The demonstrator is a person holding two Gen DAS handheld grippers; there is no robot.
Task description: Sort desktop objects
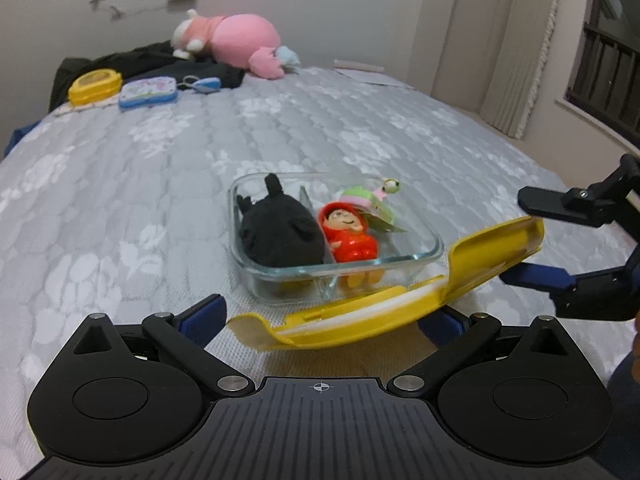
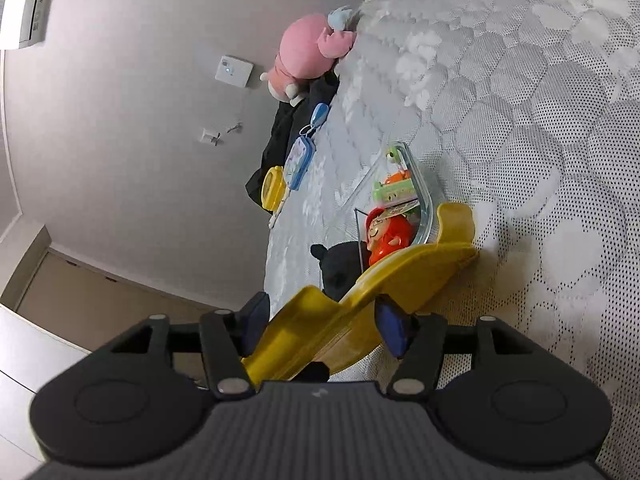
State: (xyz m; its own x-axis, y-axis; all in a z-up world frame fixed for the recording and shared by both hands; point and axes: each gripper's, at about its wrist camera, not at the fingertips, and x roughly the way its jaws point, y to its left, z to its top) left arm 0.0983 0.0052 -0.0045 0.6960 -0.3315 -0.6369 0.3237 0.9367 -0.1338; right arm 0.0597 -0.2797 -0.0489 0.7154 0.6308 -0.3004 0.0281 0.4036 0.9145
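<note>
A yellow lid (image 1: 360,322) (image 2: 400,272) slants over the quilted bed, just in front of a divided glass container (image 1: 436,250) (image 2: 429,208). The container holds a black plush (image 1: 280,232), a red doll figure (image 1: 352,236) (image 2: 390,236) and a green toy (image 1: 366,200). My right gripper (image 1: 512,240) (image 2: 320,304) straddles the lid's right end, one finger above and one below, pads apart from it. My left gripper (image 1: 324,312) is spread wide, low over the bed, with the lid crossing just past its fingertips and hiding part of the right one.
At the bed's far end lie a pink plush (image 1: 240,40) (image 2: 304,52), dark clothing (image 1: 140,60), a yellow box (image 1: 94,86) (image 2: 272,188), a blue case (image 1: 148,92) and a blue keychain (image 1: 204,85). A window sill is at the right, and the bed edge drops to the floor.
</note>
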